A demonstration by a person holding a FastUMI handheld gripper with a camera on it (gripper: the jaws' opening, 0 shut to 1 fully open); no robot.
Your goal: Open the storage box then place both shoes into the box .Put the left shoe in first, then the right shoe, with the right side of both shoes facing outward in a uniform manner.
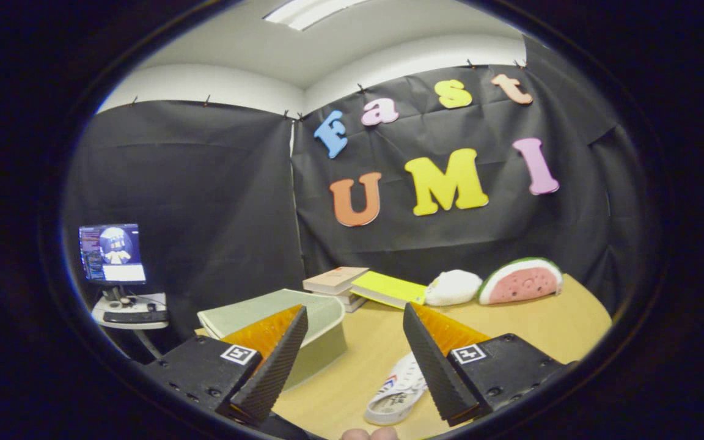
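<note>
My gripper is open and held above the wooden table, with nothing between its fingers. A pale green storage box with its lid down sits on the table, partly hidden behind the left finger. A white sneaker lies low on the table, between the fingers and close against the right finger, which covers part of it. A second shoe is hidden or out of sight.
At the back of the table lie stacked books, a yellow folder, a white plush and a watermelon-slice cushion. A monitor stands on a small side table off to the left. A person's fingertips show below.
</note>
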